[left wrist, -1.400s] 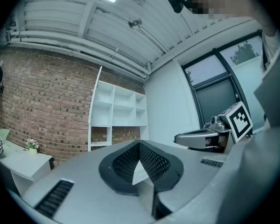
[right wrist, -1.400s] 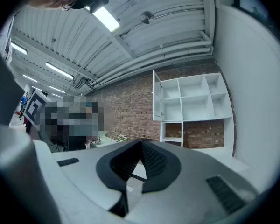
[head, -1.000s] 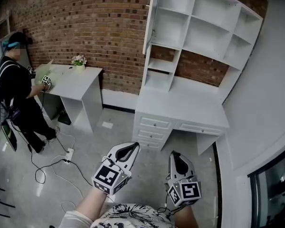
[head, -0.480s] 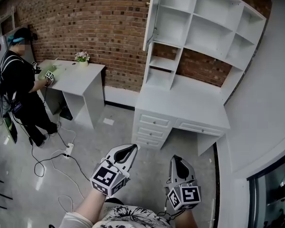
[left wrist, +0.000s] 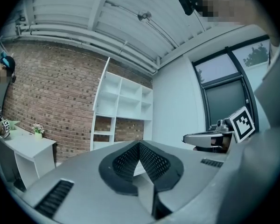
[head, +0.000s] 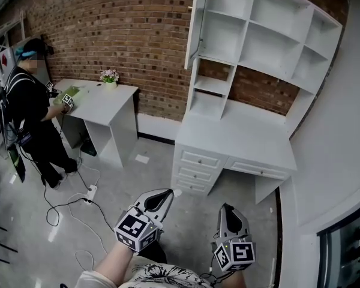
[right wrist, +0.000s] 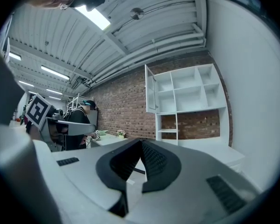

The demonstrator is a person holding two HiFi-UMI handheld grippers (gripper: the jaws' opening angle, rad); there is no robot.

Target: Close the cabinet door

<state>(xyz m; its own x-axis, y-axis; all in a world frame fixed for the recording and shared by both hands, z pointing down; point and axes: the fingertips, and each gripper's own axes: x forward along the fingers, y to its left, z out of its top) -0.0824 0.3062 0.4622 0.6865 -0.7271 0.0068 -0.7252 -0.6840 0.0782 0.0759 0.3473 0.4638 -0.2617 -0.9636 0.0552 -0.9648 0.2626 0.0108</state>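
A white desk with a tall shelf unit (head: 258,47) stands against the brick wall. Its cabinet door (head: 194,20) hangs open at the upper left compartment and shows edge-on; it also shows as the door (right wrist: 150,93) in the right gripper view and the door (left wrist: 101,91) in the left gripper view. My left gripper (head: 170,192) and right gripper (head: 227,208) are low in the head view, far short of the desk. Both point level toward it, shut, with nothing in them. The left gripper (left wrist: 139,143) and right gripper (right wrist: 141,141) show pads meeting at the tips.
A person in black (head: 30,110) works at a white table (head: 105,104) on the left, with a small flower pot (head: 110,76) on it. Cables and a power strip (head: 90,193) lie on the floor. The desk drawers (head: 197,160) face me. A white wall and a window (head: 348,245) close the right side.
Both grippers have sunk a little lower in the head view. The desk and shelf unit have drifted slightly right and down as the view shifted.
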